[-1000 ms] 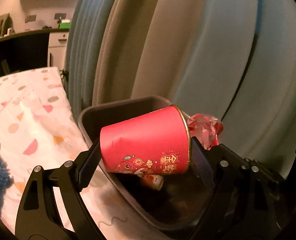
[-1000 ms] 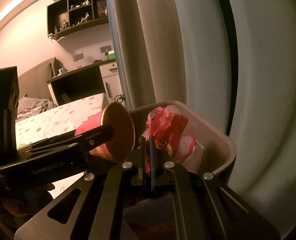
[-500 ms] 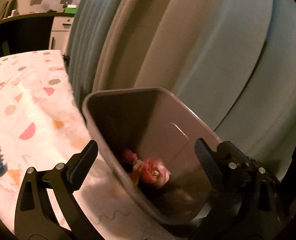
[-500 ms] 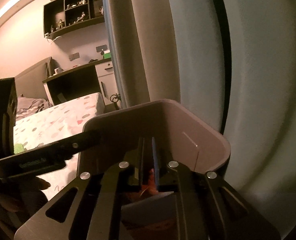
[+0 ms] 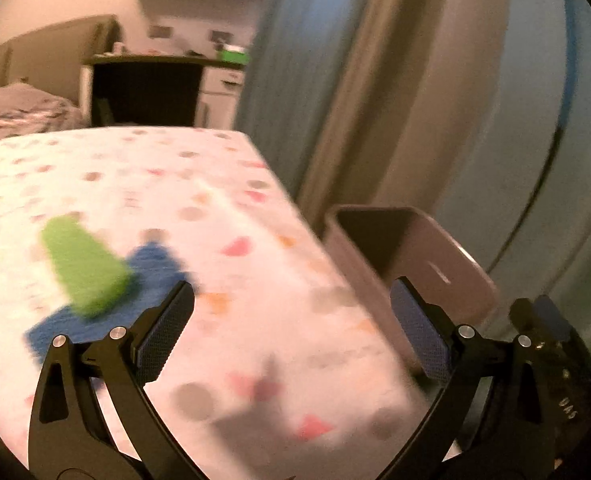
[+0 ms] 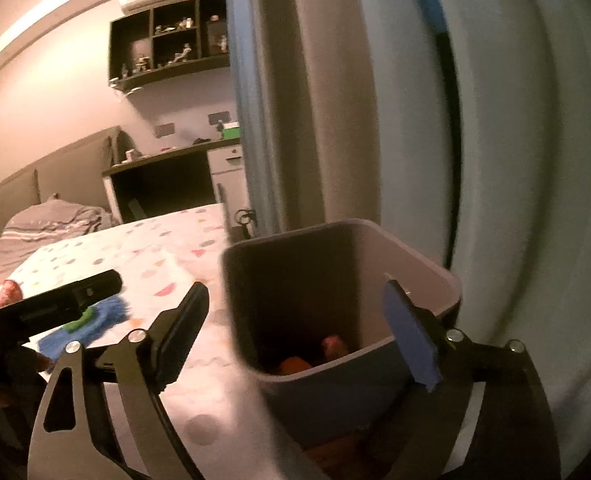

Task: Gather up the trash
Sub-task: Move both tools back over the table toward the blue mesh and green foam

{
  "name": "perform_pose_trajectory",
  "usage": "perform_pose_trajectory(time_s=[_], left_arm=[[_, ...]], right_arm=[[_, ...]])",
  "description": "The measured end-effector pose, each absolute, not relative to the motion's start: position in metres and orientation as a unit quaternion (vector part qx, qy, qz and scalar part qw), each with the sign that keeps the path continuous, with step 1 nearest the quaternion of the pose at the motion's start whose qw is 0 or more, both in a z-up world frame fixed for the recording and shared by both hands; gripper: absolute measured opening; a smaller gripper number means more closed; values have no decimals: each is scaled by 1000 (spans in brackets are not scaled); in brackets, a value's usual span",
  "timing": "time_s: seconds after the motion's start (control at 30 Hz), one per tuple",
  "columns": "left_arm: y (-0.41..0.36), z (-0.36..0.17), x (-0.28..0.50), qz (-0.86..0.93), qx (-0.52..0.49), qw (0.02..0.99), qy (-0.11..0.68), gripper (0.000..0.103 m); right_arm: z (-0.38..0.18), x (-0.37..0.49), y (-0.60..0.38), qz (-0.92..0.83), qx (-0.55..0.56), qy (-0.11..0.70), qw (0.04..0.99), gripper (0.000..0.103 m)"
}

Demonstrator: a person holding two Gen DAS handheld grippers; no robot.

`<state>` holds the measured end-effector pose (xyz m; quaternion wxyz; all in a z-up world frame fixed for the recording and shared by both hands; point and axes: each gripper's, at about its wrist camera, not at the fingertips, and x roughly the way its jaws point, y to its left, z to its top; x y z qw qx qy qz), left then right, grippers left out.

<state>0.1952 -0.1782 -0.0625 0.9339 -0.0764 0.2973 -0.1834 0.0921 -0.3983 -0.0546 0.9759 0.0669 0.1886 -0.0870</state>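
Left gripper (image 5: 291, 332): jaws spread wide, nothing between them, lower centre of its frame above the patterned tablecloth (image 5: 143, 184)
Right gripper (image 6: 295, 336): jaws spread, empty, straddling the near rim of the trash bin (image 6: 427, 276)
Trash bin: grey, open-topped, right of centre in both views, beside the table edge and in front of the curtain (image 6: 335, 100)
Trash (image 6: 295, 364): reddish pieces low inside the bin, dim
Cloths: green cloth (image 5: 83, 268) lying on a blue cloth (image 5: 155, 268), left of frame, blurred
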Motion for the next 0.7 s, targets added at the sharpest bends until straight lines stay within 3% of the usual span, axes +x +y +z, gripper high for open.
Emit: perform_pose_trajectory(time_s=[0.33,0.7], left_arm=[[-81,-60,152,-70,-54,960,267,97],[11,-57,125,17,-93,964,248,97]], right_arm=[[-52,96,-328,-20,40,197,979,88],[-62,118,-242,65,9,231,971,88]])
